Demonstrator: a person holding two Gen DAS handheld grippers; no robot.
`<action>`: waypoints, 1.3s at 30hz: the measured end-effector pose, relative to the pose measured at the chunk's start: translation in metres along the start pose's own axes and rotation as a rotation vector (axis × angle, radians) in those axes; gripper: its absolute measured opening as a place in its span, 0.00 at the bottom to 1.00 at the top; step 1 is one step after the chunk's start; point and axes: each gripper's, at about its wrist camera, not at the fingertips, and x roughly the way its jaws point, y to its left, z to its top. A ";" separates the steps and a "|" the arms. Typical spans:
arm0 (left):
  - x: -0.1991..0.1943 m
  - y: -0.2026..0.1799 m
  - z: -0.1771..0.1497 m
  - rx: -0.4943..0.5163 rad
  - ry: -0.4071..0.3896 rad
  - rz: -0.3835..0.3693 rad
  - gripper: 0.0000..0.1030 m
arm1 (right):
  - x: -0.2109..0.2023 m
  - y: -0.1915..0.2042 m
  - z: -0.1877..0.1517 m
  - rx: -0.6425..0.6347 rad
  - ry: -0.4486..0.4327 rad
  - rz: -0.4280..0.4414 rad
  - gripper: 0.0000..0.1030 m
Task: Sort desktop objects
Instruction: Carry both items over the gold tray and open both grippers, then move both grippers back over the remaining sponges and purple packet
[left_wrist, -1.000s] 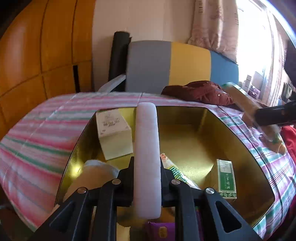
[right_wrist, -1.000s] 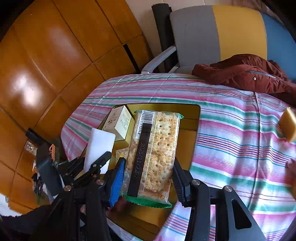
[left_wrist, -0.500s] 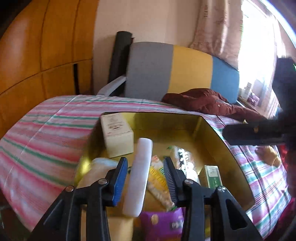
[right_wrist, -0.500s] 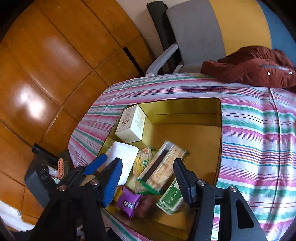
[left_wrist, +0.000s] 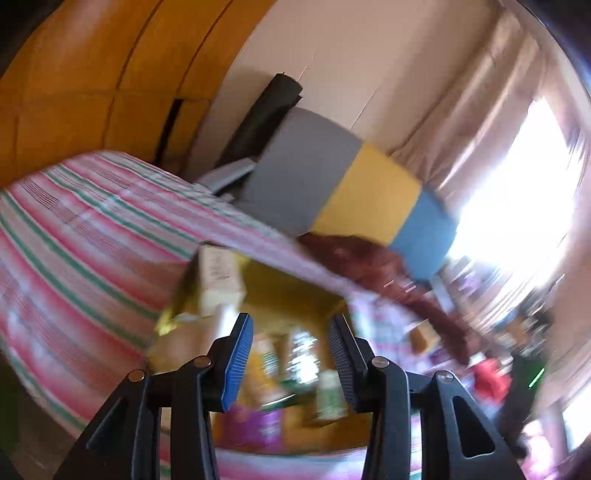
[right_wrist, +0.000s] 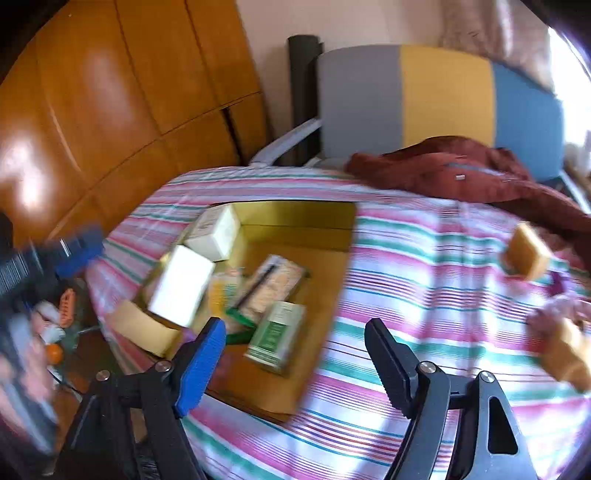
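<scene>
A gold-lined open box (right_wrist: 295, 214) sits on the striped tablecloth (right_wrist: 424, 295). Inside lie a white packet (right_wrist: 181, 284), a cracker packet (right_wrist: 273, 284), a green carton (right_wrist: 275, 336) and a cream carton (right_wrist: 216, 230). My right gripper (right_wrist: 295, 325) hovers over the box's near right edge, jaws opening, with nothing between them. The left wrist view is blurred and tilted. There my left gripper (left_wrist: 291, 350) is open and empty above the box (left_wrist: 288, 291) and the cream carton (left_wrist: 219, 280). One blue pad (right_wrist: 79, 247) of it shows at the left of the right wrist view.
A yellow box (right_wrist: 526, 254) and blurred small items (right_wrist: 561, 332) lie on the cloth at the right. A dark red jacket (right_wrist: 461, 173) is draped at the table's far edge before a grey, yellow and blue chair (right_wrist: 406, 103). Wooden panels (right_wrist: 110, 110) line the left.
Both grippers let go: the white packet and the cracker packet now lie in the box. The left gripper rose and rolled; the right one drew back to the right and widened.
</scene>
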 end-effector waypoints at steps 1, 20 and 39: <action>0.000 -0.003 0.009 -0.018 -0.007 -0.023 0.41 | -0.003 -0.005 -0.003 0.000 -0.001 -0.021 0.77; -0.008 0.037 0.103 -0.715 0.077 -0.136 0.47 | -0.063 -0.076 -0.029 0.100 -0.093 -0.245 0.78; 0.058 -0.107 -0.017 0.136 0.114 0.113 0.48 | -0.108 -0.169 -0.080 0.319 -0.055 -0.401 0.78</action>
